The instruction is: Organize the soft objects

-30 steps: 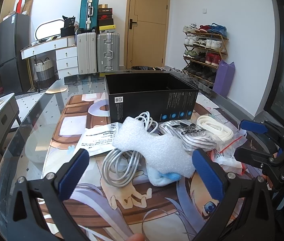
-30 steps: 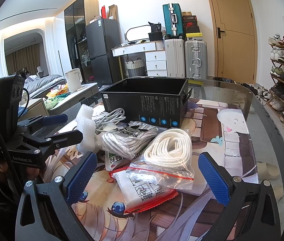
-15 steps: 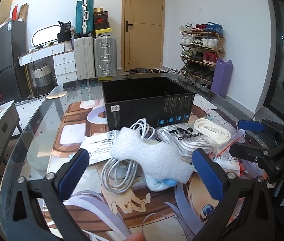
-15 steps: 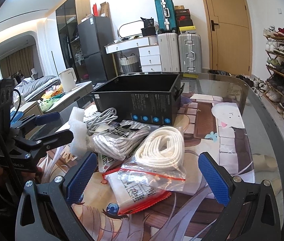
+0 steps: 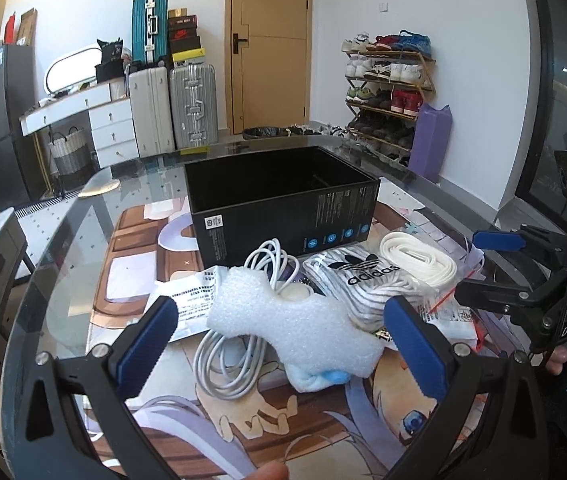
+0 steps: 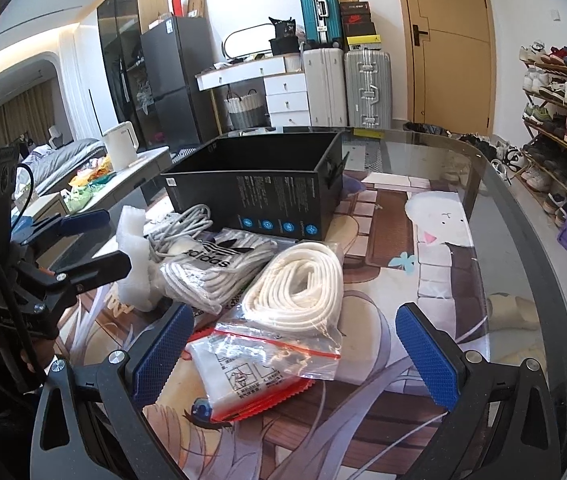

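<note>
1. Nothing looks stowed: the black box (image 5: 279, 196), centre of the left wrist frame, shows only dark interior, as far as visible.
2. Foam piece (image 5: 283, 324), white cable (image 5: 239, 344), adidas bag (image 5: 367, 280) and laces bag (image 6: 299, 284) lie piled just below it.
3. Left gripper (image 5: 283, 344) and right gripper (image 6: 295, 352) hover with jaws apart, holding nothing.
</note>
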Demonstrator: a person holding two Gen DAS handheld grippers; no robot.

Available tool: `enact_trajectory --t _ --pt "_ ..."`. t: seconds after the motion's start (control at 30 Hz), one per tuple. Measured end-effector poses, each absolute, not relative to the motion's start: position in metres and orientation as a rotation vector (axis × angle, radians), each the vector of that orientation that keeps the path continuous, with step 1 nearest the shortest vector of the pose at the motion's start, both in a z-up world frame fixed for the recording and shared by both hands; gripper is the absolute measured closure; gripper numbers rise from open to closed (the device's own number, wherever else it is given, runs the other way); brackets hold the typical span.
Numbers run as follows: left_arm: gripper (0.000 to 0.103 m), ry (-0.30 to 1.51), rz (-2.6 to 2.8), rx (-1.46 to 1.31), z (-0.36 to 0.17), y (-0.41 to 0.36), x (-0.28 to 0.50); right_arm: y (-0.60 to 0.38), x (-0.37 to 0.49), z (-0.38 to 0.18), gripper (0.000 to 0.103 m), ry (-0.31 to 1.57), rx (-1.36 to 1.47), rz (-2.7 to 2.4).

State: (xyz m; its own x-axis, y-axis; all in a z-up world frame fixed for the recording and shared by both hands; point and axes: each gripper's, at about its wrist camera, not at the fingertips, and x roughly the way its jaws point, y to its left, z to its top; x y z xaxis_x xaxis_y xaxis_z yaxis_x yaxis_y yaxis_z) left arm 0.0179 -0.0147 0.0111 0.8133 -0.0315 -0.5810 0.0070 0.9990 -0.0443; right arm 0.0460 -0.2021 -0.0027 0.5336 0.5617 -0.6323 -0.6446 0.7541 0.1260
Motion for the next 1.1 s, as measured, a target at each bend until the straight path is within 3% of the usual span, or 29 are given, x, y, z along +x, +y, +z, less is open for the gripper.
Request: enact_trajectory --t 0.6,0.67,0.83,1.1 --pt "0.001 0.661 -0.063 -0.113 0.002 -0.001 0.033 -0.189 0.061 -0.006 0.0 0.773 -0.183 0.692" --pt "0.003 0.666 -0.088 -0.125 0.001 -0.001 0.034 -0.187 0.064 -0.007 0.0 0.785 -0.193 0.684" --pt "0.028 0.677 -0.124 -0.119 0.0 -0.004 0.034 -0.182 0.073 -0.008 0.0 0.815 -0.198 0.669" --pt "0.031 0.664 -0.156 -0.102 0.002 -0.01 0.03 -0.173 0.08 -0.011 0.001 0.854 -0.219 0.67"
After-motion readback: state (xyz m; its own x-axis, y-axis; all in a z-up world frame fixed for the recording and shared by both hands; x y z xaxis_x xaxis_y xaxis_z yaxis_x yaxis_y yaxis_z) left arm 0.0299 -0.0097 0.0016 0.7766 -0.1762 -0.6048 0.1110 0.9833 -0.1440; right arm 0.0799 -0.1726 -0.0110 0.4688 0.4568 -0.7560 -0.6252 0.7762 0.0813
